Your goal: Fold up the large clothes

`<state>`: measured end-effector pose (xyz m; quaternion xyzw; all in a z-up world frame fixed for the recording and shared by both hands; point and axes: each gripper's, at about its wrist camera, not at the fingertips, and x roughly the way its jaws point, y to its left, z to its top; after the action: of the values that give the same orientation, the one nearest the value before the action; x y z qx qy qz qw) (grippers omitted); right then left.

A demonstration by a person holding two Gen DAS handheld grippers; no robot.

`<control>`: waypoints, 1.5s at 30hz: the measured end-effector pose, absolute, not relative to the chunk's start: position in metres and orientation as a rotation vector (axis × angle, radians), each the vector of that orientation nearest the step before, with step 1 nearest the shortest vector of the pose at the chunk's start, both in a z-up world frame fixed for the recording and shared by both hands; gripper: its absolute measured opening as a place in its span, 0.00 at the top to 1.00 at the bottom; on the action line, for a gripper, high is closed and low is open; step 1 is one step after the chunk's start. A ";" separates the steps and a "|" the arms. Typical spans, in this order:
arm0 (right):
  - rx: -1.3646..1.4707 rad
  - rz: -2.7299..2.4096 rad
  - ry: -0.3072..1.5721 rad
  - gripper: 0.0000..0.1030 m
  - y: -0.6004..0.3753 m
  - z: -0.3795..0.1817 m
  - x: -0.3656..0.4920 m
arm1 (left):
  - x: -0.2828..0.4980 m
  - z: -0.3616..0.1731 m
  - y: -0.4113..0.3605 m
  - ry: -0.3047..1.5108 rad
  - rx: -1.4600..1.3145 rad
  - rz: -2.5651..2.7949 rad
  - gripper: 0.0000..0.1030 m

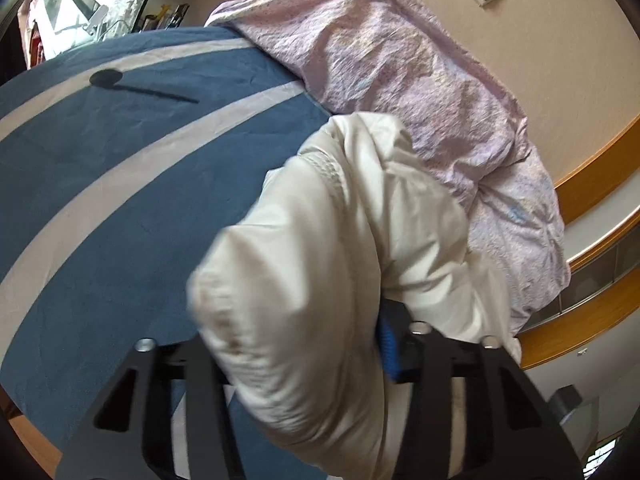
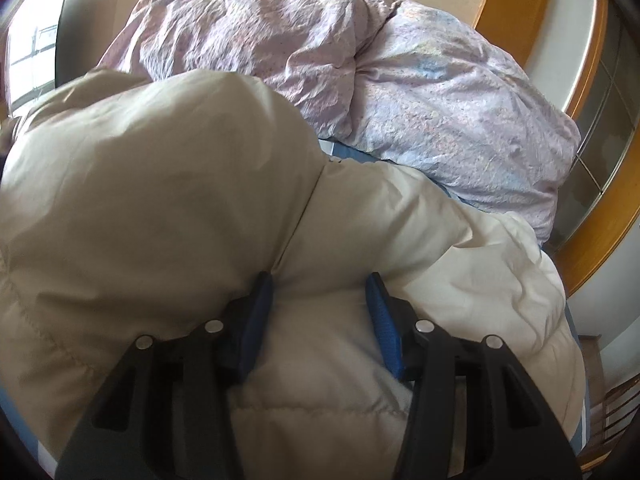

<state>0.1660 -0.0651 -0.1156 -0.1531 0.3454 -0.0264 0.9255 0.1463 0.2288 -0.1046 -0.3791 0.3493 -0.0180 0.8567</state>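
— What does your left side show?
— My left gripper (image 1: pixel 316 356) tilts down over the bed (image 1: pixel 100 184), clamped on a fold of the cream jacket (image 1: pixel 340 240). No writing readable.
— And the right?
— My right gripper (image 2: pixel 320 320) angles down too, pinching the jacket (image 2: pixel 160 184) before the pink duvet (image 2: pixel 320 52).

One cream padded jacket (image 2: pixel 160 184) lies on one blue bed sheet (image 1: pixel 120 184) with pale stripes. Beside the jacket sits one pink duvet (image 2: pixel 400 92). Two grippers: left gripper (image 1: pixel 304 360), right gripper (image 2: pixel 320 320).
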 end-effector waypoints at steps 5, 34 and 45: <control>-0.293 -0.035 0.725 0.51 -0.071 -0.117 0.170 | 0.145 -0.087 0.224 0.700 -0.771 -0.074 0.71; -0.198 -0.049 0.620 0.32 -0.132 -0.081 0.124 | 0.123 0.017 0.131 0.448 -0.512 -0.306 0.73; -0.047 -0.068 0.740 0.26 -0.187 -0.107 0.140 | 0.103 0.041 0.046 0.381 -0.338 -0.450 0.73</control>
<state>0.1402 -0.1874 -0.1067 -0.0229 0.3616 -0.0330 0.9315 0.1033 0.0462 0.0415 -0.1659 0.1870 -0.2209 0.9427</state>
